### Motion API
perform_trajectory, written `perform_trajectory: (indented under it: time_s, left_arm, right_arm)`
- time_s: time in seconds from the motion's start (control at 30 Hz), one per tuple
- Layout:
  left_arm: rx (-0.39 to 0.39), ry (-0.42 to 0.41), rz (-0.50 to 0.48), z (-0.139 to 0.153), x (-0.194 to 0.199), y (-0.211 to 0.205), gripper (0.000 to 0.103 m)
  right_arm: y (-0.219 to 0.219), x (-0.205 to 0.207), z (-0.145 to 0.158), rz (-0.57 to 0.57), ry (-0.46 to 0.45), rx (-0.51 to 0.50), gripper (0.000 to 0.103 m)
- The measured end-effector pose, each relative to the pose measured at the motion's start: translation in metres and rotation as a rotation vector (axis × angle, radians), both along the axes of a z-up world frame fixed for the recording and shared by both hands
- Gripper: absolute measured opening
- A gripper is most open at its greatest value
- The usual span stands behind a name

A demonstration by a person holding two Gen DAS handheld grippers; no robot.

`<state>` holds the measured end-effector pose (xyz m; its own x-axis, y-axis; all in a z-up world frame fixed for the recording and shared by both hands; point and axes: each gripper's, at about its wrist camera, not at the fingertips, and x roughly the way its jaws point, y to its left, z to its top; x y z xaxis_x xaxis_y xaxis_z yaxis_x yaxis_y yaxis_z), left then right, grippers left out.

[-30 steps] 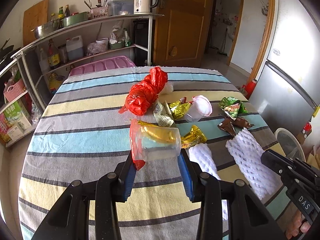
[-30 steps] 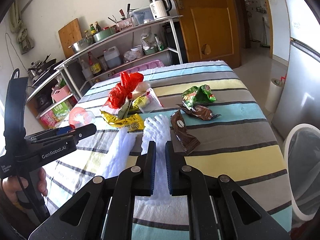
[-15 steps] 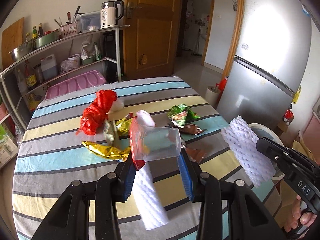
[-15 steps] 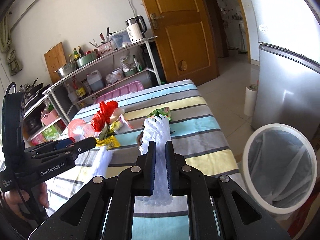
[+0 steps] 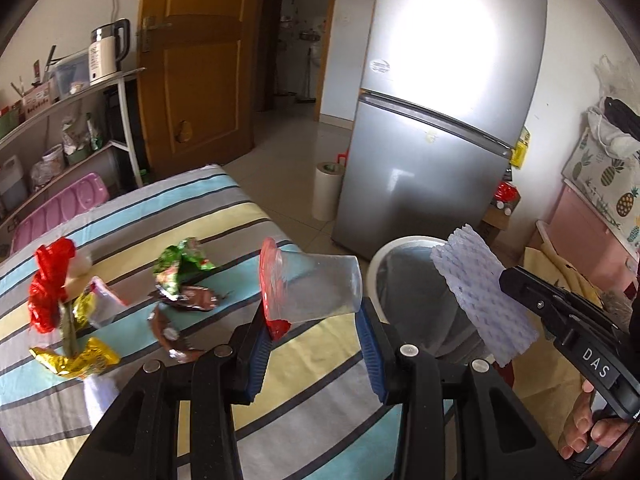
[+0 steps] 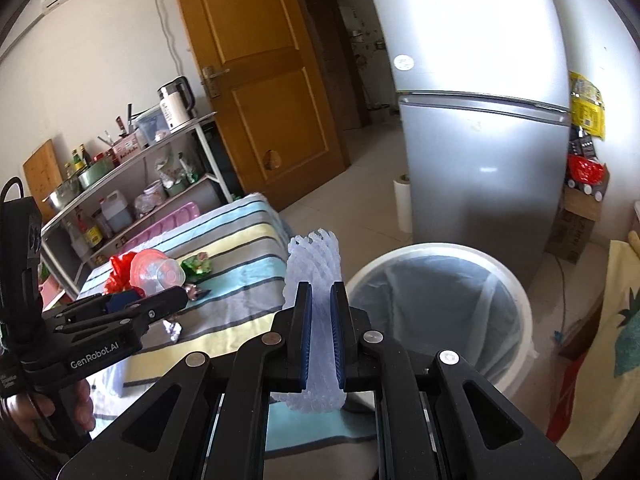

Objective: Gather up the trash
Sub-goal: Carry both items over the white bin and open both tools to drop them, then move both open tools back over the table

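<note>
Left wrist view | your left gripper [image 5: 314, 334] clamps plastic cup [image 5: 316, 288] beside bin [image 5: 400, 246] | your right gripper [image 6: 320, 334] pinches foam net [image 6: 314, 268] near bin

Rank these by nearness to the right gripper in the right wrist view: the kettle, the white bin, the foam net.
1. foam net, clamped in the right gripper
2. white bin, on the floor, right
3. kettle, on the far shelf, left

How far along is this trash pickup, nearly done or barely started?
Roughly midway. Nothing visibly lies in the bin yet. In hand: the left gripper holds a clear plastic cup, and the right gripper pinches a white foam net beside the bin. Left on the table: a red bag, green wrapper, brown wrapper and gold wrapper.
</note>
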<state>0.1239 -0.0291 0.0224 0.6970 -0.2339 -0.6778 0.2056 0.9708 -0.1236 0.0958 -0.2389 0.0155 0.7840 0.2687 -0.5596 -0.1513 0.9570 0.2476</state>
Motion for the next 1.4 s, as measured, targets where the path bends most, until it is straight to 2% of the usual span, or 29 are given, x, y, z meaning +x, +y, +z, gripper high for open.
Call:
perform_trajectory:
  time_s: [0.27, 0.37, 0.6, 0.7, 0.77, 0.83, 1.0, 1.3, 1.4]
  left_arm:
    - [0.003, 0.041, -0.142, -0.017, 0.024, -0.076, 0.041]
    - [-0.007, 0.070, -0.170, -0.026, 0.036, -0.094, 0.041]
    - [0.022, 0.140, -0.206, -0.052, 0.057, -0.124, 0.041]
    - [0.031, 0.150, -0.202, -0.057, 0.060, -0.126, 0.044]
    - [0.032, 0.165, -0.196, -0.059, 0.063, -0.126, 0.049]
    - [0.034, 0.170, -0.185, -0.061, 0.064, -0.122, 0.053]
    - [0.022, 0.160, -0.165, -0.058, 0.062, -0.112, 0.054]
    - [0.015, 0.077, -0.097, -0.027, 0.036, -0.071, 0.054]
    - [0.004, 0.072, -0.066, -0.020, 0.028, -0.053, 0.054]
  right_arm:
    - [-0.051, 0.012, -0.013, -0.113, 0.049, -0.025, 0.010]
    - [-0.064, 0.020, -0.024, -0.135, 0.079, -0.033, 0.010]
    - [-0.078, 0.041, -0.053, -0.141, 0.151, -0.054, 0.011]
    - [-0.083, 0.045, -0.059, -0.158, 0.165, -0.045, 0.016]
    - [-0.086, 0.048, -0.063, -0.171, 0.173, -0.044, 0.029]
    - [-0.087, 0.050, -0.066, -0.183, 0.183, -0.048, 0.033]
    - [-0.086, 0.046, -0.063, -0.191, 0.174, -0.042, 0.033]
    - [-0.063, 0.030, -0.040, -0.157, 0.092, -0.023, 0.033]
    - [-0.050, 0.026, -0.032, -0.135, 0.069, -0.030, 0.033]
